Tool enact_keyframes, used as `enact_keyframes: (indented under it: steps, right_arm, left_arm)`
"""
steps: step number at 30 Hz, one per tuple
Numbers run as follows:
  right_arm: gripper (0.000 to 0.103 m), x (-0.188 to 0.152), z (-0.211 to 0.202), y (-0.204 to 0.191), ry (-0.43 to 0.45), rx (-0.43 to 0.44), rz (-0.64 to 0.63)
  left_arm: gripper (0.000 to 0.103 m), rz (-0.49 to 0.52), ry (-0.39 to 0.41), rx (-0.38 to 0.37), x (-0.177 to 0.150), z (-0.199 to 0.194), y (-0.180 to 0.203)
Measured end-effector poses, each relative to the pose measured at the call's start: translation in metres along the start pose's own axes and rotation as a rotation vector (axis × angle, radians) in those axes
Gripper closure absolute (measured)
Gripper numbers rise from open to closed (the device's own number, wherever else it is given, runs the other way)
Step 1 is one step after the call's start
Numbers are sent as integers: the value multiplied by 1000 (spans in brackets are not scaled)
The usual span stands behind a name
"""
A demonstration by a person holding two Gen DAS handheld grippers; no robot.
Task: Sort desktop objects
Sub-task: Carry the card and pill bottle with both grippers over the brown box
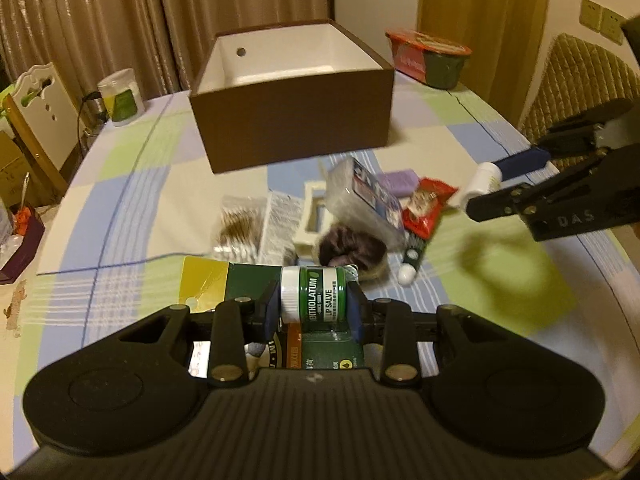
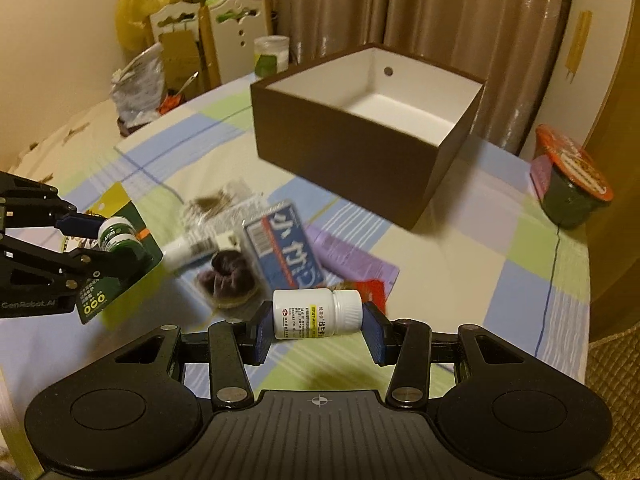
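My left gripper [image 1: 313, 300] is shut on a green Mentholatum lip salve jar [image 1: 312, 294] still fixed to its green and gold card [image 1: 208, 280], held above the table. It also shows in the right wrist view [image 2: 120, 236]. My right gripper [image 2: 318, 320] is shut on a white pill bottle [image 2: 316, 313] lying sideways between the pads; the bottle also shows in the left wrist view [image 1: 480, 188]. An open brown box [image 1: 292, 120] with a white inside stands behind the pile, also in the right wrist view [image 2: 360, 152].
A pile lies in front of the box: cotton swabs [image 1: 240, 228], a blue tissue pack [image 2: 286, 248], a purple scrunchie [image 2: 226, 276], a red packet [image 1: 426, 208], a purple pack [image 2: 348, 256]. An instant noodle cup [image 2: 572, 188] stands at the right, a white canister [image 1: 120, 98] at the left.
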State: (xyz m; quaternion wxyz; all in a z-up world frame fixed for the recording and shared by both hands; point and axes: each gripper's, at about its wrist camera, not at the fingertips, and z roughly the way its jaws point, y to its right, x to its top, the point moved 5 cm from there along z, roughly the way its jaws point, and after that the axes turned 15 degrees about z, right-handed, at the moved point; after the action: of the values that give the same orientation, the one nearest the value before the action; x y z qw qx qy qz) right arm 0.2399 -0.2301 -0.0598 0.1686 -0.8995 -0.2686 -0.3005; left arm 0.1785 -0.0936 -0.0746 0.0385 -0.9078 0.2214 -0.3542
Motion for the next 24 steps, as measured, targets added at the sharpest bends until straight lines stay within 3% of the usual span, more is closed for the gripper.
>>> enact_keyframes:
  steps: [14,18,24]
  right_arm:
    - [57,42,3,-1,48,74,42]
    - [57,58,3,0,73,60,81]
    - [57,103,5,7,142,-21,139]
  left_arm:
    - [74,-22,0,66,39,5,-20]
    - [74,4,17,53,52,8,-29]
    - [74,71,109,8,93,22,-57]
